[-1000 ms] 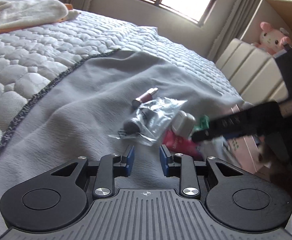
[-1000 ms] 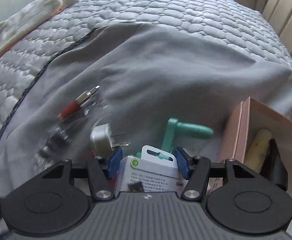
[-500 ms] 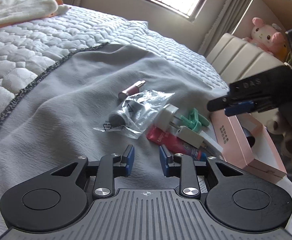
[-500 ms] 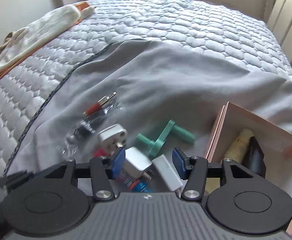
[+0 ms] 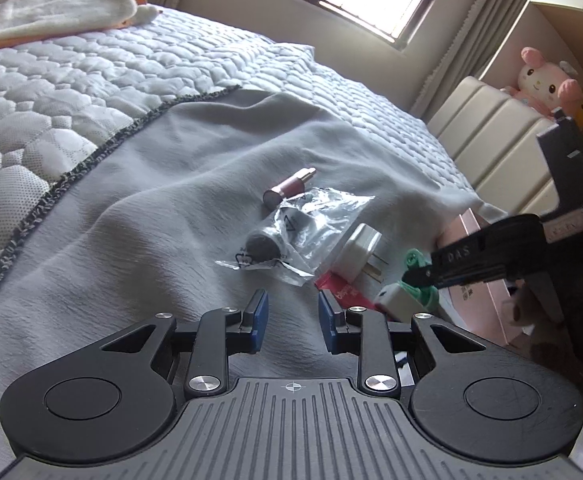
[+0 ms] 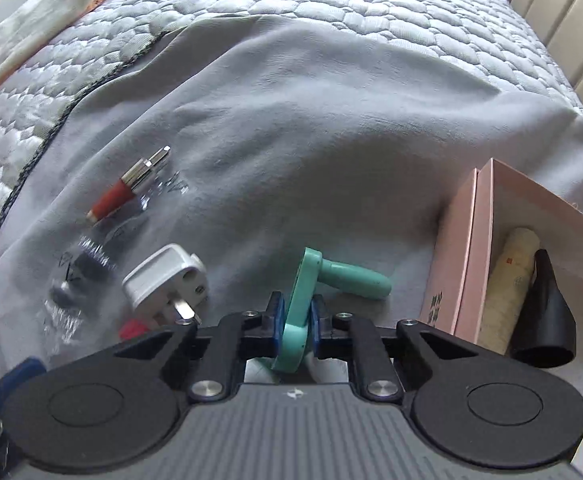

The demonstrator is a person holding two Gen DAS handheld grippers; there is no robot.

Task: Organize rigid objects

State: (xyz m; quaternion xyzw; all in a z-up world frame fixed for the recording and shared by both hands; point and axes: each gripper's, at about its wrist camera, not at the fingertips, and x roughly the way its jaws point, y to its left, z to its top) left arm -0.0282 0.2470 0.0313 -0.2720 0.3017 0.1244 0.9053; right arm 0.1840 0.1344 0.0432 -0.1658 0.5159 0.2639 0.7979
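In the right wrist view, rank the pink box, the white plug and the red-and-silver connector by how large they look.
1. pink box, though partly cut off
2. white plug
3. red-and-silver connector
The connector lies farther from the camera, so its real size is unsure.

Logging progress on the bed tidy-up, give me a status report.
Right gripper shut on green plastic handle. Left gripper open, empty. Pink box alongside, holding a cream tube and black nozzle. White plug close by.
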